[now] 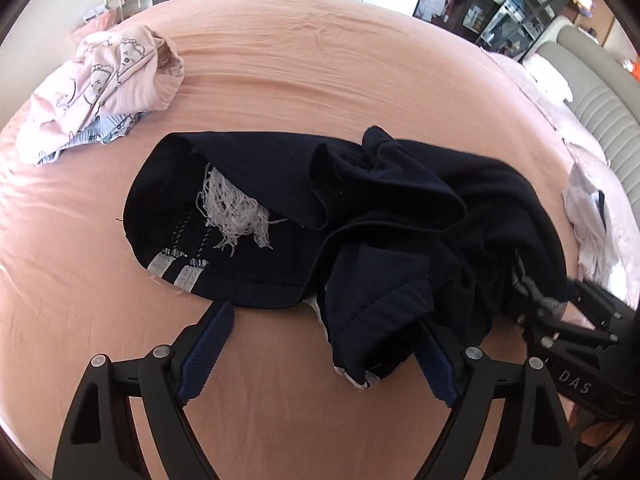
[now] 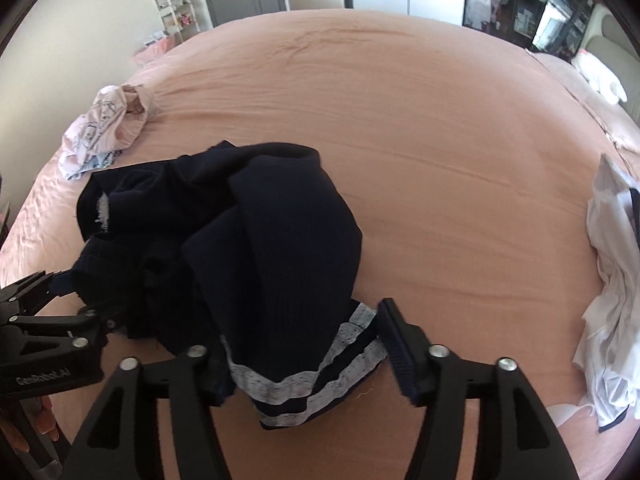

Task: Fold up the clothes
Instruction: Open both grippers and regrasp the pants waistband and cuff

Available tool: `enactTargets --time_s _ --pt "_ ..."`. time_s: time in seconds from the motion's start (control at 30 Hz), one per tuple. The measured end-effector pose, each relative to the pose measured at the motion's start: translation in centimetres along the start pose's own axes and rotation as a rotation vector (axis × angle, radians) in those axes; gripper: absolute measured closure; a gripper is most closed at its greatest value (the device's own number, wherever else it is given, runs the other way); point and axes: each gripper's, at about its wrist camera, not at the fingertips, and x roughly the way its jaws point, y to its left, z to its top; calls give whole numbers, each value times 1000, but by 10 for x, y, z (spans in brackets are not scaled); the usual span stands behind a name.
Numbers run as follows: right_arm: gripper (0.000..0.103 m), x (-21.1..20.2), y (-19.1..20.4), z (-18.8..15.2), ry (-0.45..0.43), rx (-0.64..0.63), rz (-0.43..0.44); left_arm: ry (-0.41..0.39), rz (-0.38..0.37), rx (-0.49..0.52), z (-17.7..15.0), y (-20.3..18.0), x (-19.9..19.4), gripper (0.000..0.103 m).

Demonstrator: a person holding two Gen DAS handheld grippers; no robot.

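Two grippers, both mine, hang over one navy garment (image 1: pixel 380 216) that lies in a crumpled heap on the pink bed (image 1: pixel 320 64); my left gripper (image 1: pixel 324 344) stands wide open, a bunched corner of navy cloth lying between the jaws with neither pad pressing on it; my right gripper (image 2: pixel 304 340) is also open, the grey-striped cuff (image 2: pixel 308 380) lying loose between the fingers, gripped by nothing.

Much could go wrong, I judge: the heap is layered, so closing here might pinch several folds at once and lift a knot instead of an edge; I might also catch the sheet beneath, since the cloth lies flat on it; and my two grippers sit close, so they could snag each other across the pile.

Only the left view shows the frayed white patch (image 1: pixel 236 208) and a second striped hem (image 1: pixel 176 272) at the garment's far left; it also shows the pink printed clothes (image 1: pixel 100 92) larger. Only the right view shows the striped cuff plainly, and the full white garment (image 2: pixel 612 280) at the bed's right edge; there my left gripper (image 2: pixel 60 300) appears from the side, its tips at the navy heap.
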Motion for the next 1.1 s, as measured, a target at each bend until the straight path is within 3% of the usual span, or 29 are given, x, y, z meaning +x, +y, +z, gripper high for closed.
enactTargets --time_s 0.13,0.57,0.73,0.9,1.1 --pt "27 5 0 -4 12 -2 -16 -1 42 29 -4 -1 1 0" --pt "27 -1 -5 -6 39 -12 -16 -5 56 79 -9 -2 -7 0" --pt "27 -21 -9 -7 23 -21 19 -10 59 187 -16 -9 -21 0" --pt "27 -43 -5 -6 -4 -49 0 -12 81 288 -22 -13 -31 0" --pt "27 -56 2 -5 -21 -93 -19 -19 83 255 -21 1 -37 0"
